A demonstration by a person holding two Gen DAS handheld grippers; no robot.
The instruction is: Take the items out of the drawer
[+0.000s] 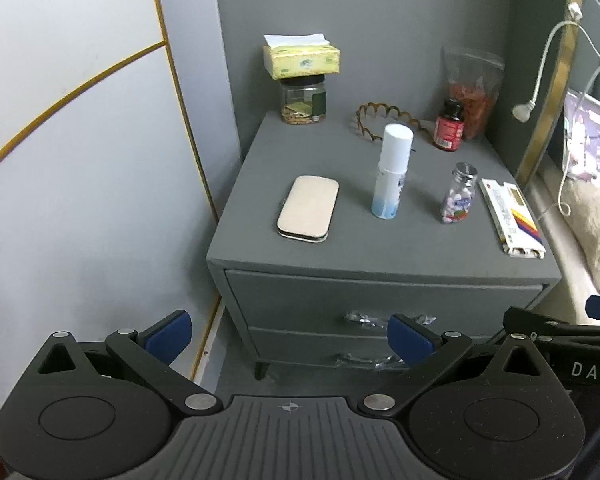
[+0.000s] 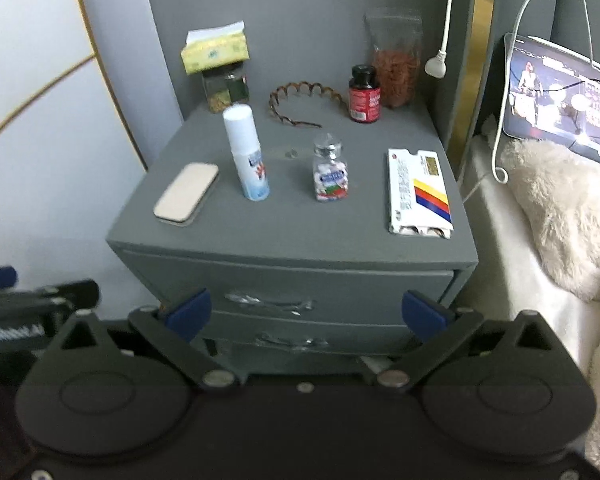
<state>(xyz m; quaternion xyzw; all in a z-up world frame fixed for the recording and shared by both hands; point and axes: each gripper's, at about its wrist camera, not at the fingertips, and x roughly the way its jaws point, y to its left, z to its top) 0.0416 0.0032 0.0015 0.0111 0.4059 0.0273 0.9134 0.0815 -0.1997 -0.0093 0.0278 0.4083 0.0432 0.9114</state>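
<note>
A grey nightstand [image 1: 340, 248] [image 2: 284, 236] stands ahead with two shut drawers. The top drawer [image 1: 300, 300] [image 2: 340, 284] has a clear handle [image 1: 380, 319] [image 2: 268, 302]. The lower drawer [image 1: 300, 348] [image 2: 320, 336] has another clear handle [image 2: 292, 341]. My left gripper [image 1: 290, 338] is open and empty, held in front of the drawers. My right gripper [image 2: 306, 312] is open and empty, also before the drawer fronts. On top stand a white spray can [image 1: 390, 172] [image 2: 247, 152], a pill bottle [image 1: 458, 194] [image 2: 330, 170], a beige case [image 1: 308, 208] [image 2: 186, 192] and a white box [image 1: 510, 216] [image 2: 418, 192].
At the back sit a tissue box on a jar [image 1: 302, 80] [image 2: 220, 68], a hair band [image 1: 384, 118] [image 2: 300, 100], a red bottle [image 1: 449, 124] [image 2: 364, 94] and a snack bag [image 1: 474, 92] [image 2: 396, 60]. A bed with a fluffy blanket [image 2: 556, 216] and tablet [image 2: 560, 96] lies right. A wall [image 1: 80, 160] stands left.
</note>
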